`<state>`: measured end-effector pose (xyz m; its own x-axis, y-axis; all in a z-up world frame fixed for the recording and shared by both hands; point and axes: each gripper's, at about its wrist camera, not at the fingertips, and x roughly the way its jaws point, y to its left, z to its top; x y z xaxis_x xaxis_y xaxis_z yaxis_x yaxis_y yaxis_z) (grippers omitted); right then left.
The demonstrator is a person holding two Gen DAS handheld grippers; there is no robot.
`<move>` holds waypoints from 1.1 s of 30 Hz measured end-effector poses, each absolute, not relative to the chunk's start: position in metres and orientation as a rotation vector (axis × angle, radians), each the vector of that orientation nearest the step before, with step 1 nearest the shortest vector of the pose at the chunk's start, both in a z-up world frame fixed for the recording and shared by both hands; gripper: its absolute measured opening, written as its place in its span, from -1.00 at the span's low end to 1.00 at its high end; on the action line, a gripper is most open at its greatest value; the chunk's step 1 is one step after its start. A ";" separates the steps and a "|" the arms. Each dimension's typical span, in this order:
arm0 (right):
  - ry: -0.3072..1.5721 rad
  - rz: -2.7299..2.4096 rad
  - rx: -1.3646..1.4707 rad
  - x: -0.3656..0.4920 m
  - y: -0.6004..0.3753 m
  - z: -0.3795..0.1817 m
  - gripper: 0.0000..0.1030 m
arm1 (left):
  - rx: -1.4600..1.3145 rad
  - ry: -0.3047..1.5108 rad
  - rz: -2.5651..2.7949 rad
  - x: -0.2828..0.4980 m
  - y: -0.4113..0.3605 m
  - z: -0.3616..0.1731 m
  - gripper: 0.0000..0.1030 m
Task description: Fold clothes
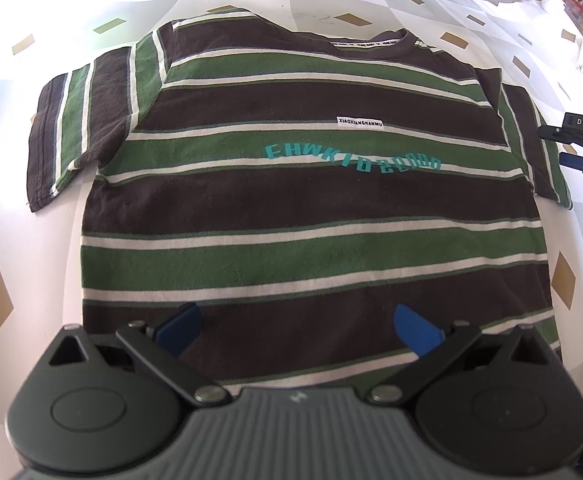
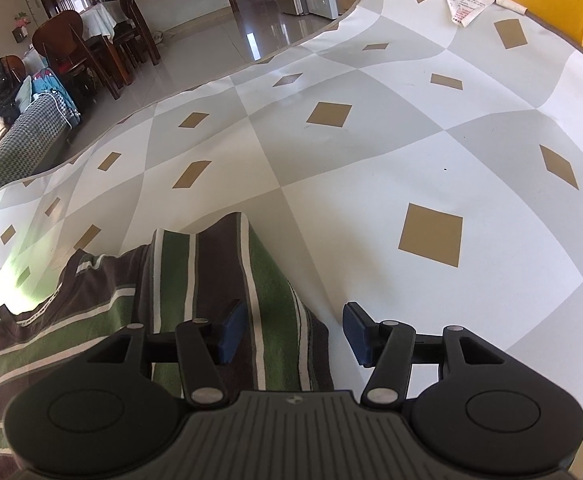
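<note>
Shirt: a striped T-shirt in brown, green and white lies flat and face up on the patterned tablecloth, both sleeves spread, collar at the far side.
Left gripper: jaws spread wide, empty, poised over the shirt's near hem.
Right gripper: jaws parted wide, holding nothing, straddling the outer edge of one sleeve; one blue pad is over the cloth, the other over bare tablecloth.
Far corner: a folded paper lies well apart.
</note>
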<state>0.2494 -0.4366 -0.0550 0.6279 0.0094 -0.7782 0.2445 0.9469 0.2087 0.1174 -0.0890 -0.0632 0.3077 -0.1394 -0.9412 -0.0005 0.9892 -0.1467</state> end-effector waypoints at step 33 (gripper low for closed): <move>0.855 0.238 0.207 0.244 -0.349 -0.026 -0.34 | -0.122 1.252 -0.092 0.117 -0.090 -0.061 1.00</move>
